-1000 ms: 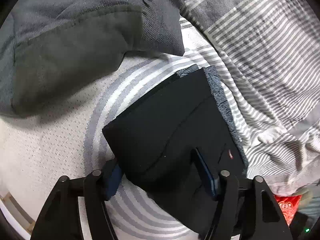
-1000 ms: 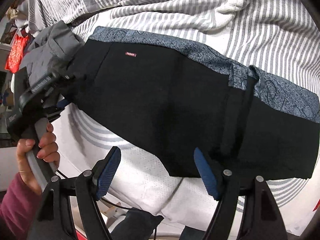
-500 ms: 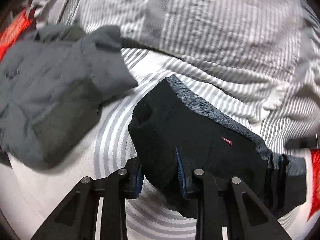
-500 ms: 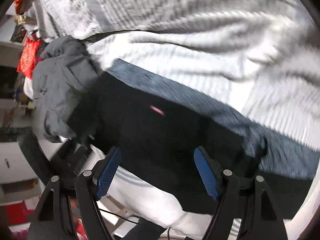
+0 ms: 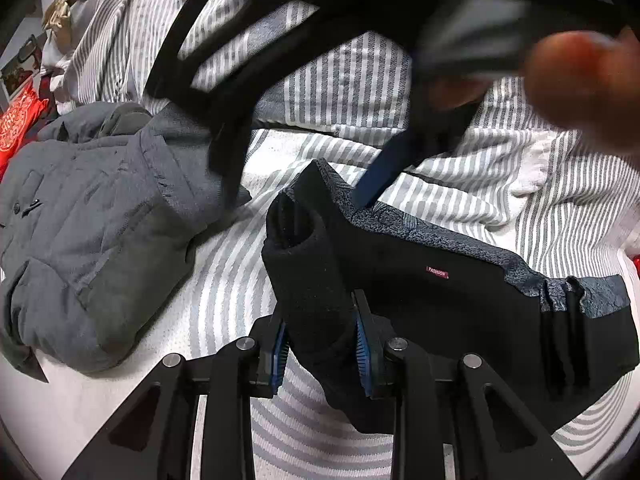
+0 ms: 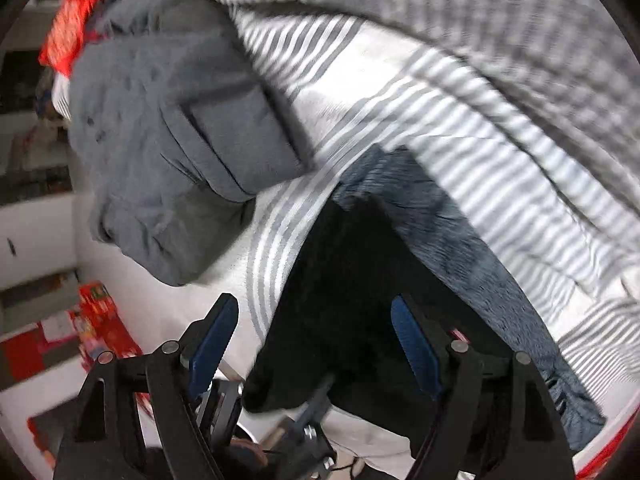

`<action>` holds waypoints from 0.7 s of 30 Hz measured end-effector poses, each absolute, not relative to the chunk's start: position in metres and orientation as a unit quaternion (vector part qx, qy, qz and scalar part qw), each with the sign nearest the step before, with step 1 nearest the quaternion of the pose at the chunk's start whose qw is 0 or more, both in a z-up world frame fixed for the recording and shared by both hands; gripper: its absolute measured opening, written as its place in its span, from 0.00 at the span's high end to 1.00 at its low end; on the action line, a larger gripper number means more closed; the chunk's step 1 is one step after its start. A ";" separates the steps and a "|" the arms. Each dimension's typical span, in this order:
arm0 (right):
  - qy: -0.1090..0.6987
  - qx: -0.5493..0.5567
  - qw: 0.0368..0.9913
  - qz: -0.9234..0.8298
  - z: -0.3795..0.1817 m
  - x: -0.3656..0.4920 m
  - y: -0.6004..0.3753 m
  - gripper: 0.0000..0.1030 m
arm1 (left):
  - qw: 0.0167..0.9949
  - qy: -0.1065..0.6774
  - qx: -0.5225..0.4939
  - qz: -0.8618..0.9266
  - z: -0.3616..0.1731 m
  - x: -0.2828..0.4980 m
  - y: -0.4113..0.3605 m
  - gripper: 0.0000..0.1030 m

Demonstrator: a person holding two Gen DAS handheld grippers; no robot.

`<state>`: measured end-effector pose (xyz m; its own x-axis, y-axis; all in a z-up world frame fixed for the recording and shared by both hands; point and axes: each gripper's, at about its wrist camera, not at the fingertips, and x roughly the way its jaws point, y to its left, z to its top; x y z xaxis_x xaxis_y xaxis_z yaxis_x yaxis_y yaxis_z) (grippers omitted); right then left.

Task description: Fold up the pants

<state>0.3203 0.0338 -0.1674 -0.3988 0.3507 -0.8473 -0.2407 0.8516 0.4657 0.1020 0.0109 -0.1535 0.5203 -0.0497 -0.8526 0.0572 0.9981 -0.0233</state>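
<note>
In the left wrist view the right gripper (image 5: 304, 120) crosses the far side as a dark smear, with a blurred fingertip (image 5: 580, 80) at the far right edge. The right wrist view is motion-blurred; the pants (image 6: 360, 300) there run off its near right edge.

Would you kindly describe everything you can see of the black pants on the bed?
The black pants look like a soft, matte knit with a blue-grey patterned band along the far edge and a small red tag reading FASHION. They lie folded on the striped bedding, beside a grey jacket. One corner is bunched and lifted, pinched between the blue pads of the left gripper. The right gripper hangs open over the dark fabric, gripping nothing.
</note>
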 end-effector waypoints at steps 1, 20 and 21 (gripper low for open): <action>0.799 0.020 0.538 0.269 -0.174 0.319 0.041 0.21 | 0.872 0.488 0.004 -0.031 -0.153 0.101 0.011 0.71; 0.748 0.178 0.579 0.271 -0.147 0.293 -0.063 0.84 | 0.890 0.439 0.056 -0.111 -0.101 0.079 -0.033 0.71; 0.740 0.192 0.584 0.274 -0.141 0.290 -0.072 0.84 | 0.892 0.432 0.063 -0.118 -0.094 0.076 -0.040 0.71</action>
<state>0.2903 -0.0716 -0.1412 -0.2448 0.6041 -0.7584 -0.0363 0.7759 0.6298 0.0761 -0.0399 -0.0940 0.5981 -0.1558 -0.7861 0.2654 0.9641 0.0108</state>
